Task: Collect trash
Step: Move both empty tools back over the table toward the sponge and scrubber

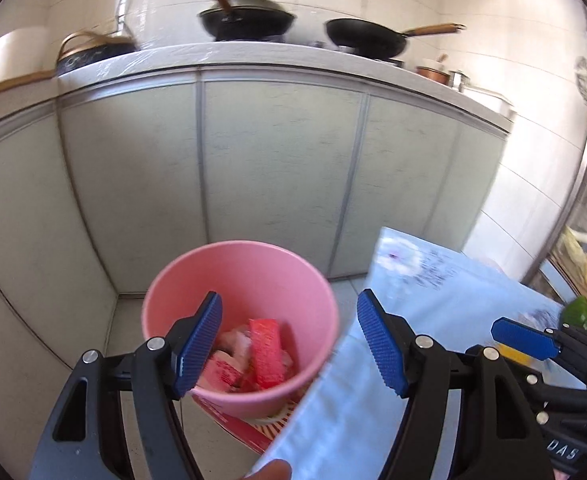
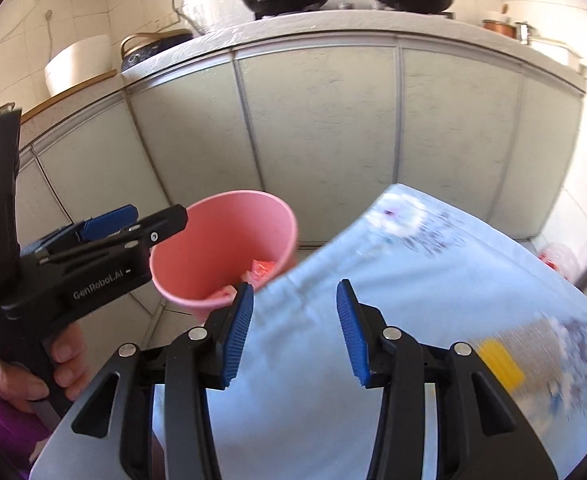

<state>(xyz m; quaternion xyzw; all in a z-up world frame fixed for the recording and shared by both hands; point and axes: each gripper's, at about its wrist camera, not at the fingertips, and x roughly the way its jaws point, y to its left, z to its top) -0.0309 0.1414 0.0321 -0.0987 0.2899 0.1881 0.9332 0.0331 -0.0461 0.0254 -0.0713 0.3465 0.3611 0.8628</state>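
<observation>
Both tongs, left point(image 1: 289, 344) and right point(image 2: 295, 334), apart, empty. Light yellow scrap point(image 2: 499, 364) right of right tongs; best pinched gently by an edge.

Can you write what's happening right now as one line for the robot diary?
left gripper: open, empty, over pink bin | right gripper: open, empty, over blue tablecloth | bin: red wrappers inside | table: yellow item left
</observation>
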